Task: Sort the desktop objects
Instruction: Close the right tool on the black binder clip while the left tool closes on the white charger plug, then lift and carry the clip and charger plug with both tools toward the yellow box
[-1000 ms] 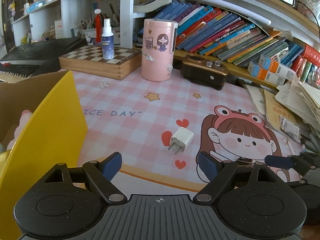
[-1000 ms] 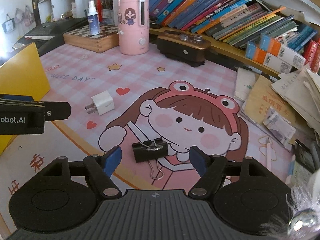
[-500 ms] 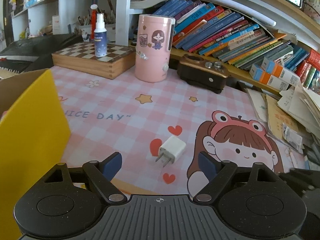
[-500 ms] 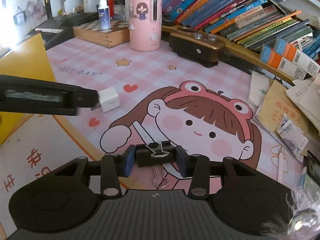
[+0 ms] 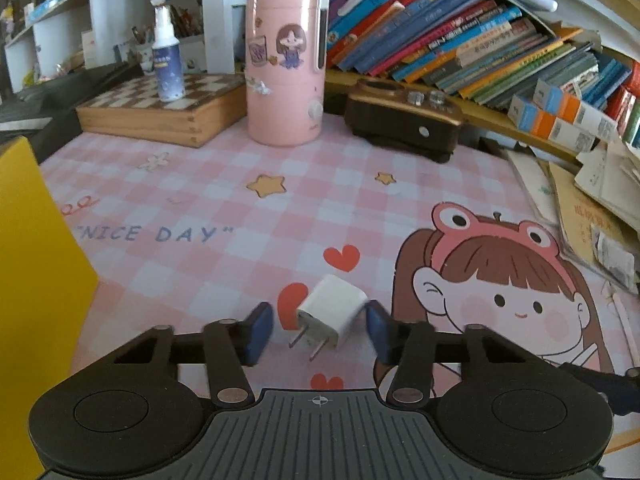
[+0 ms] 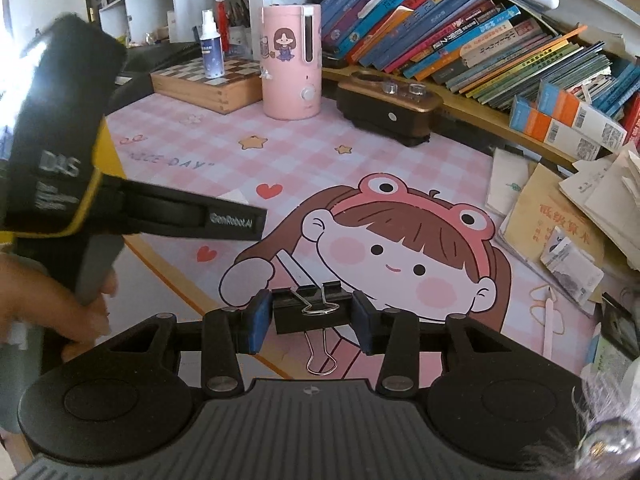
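A white plug charger [image 5: 334, 312] lies on the pink cartoon desk mat [image 5: 240, 208], prongs towards me. My left gripper [image 5: 318, 332] straddles it and its jaws are closing: the right pad is at the charger's side, while a gap remains at the left pad. My right gripper [image 6: 310, 320] is shut on a black binder clip [image 6: 288, 316], whose wire handle hangs down towards the mat. In the right wrist view a finger of the left gripper [image 6: 232, 222] reaches in from the left, held by a hand [image 6: 52, 308].
A yellow box wall [image 5: 32, 280] stands at the left. At the back are a pink cylinder [image 5: 284, 68], a wooden chess box [image 5: 160, 116] with a spray bottle [image 5: 168, 64], and a brown device [image 5: 400, 120]. Loose papers [image 5: 592, 208] pile at the right.
My left gripper moved forward and down over the charger and its jaws narrowed around it. My right gripper went from open to shut on the binder clip and stayed put.
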